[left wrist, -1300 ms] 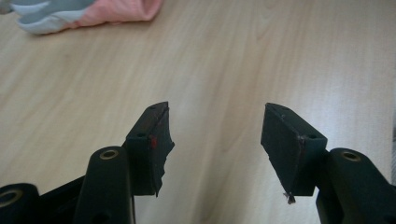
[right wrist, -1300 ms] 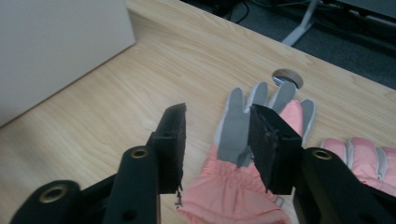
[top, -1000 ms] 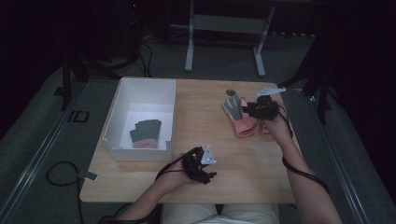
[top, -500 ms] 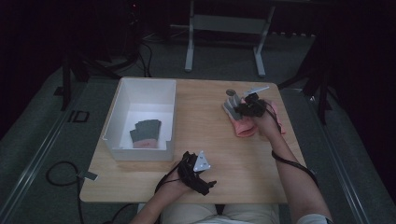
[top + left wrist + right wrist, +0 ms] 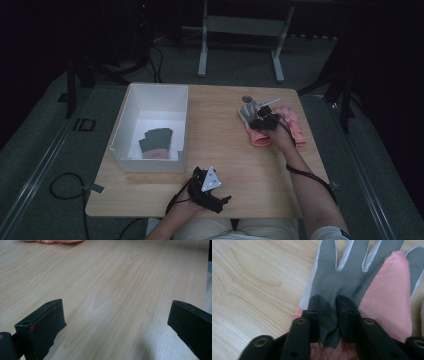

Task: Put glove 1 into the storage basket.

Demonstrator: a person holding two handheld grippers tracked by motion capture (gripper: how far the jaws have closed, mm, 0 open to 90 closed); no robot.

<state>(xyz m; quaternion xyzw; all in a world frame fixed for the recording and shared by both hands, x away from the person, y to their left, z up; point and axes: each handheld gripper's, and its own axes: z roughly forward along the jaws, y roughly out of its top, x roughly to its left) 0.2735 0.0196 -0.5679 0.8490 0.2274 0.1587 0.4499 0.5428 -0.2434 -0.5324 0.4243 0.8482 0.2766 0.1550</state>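
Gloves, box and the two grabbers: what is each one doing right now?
Right gripper: closing, fingers pinching a fold of the top glove.
Grey-palmed glove: flat on the pink gloves, palm bunched.
Left gripper: wide open, holding nothing, above bare table.
White box: open, one grey glove lying inside.

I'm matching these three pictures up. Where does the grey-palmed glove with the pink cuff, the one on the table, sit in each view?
High view: grey-palmed glove with the pink cuff lies right of centre, under the right gripper.
Left gripper view: a pink edge at the top left may belong to it; I cannot tell.
Right gripper view: the glove spreads across the centre, pinched between the black jaws.
Shared landmark: the light wooden table.
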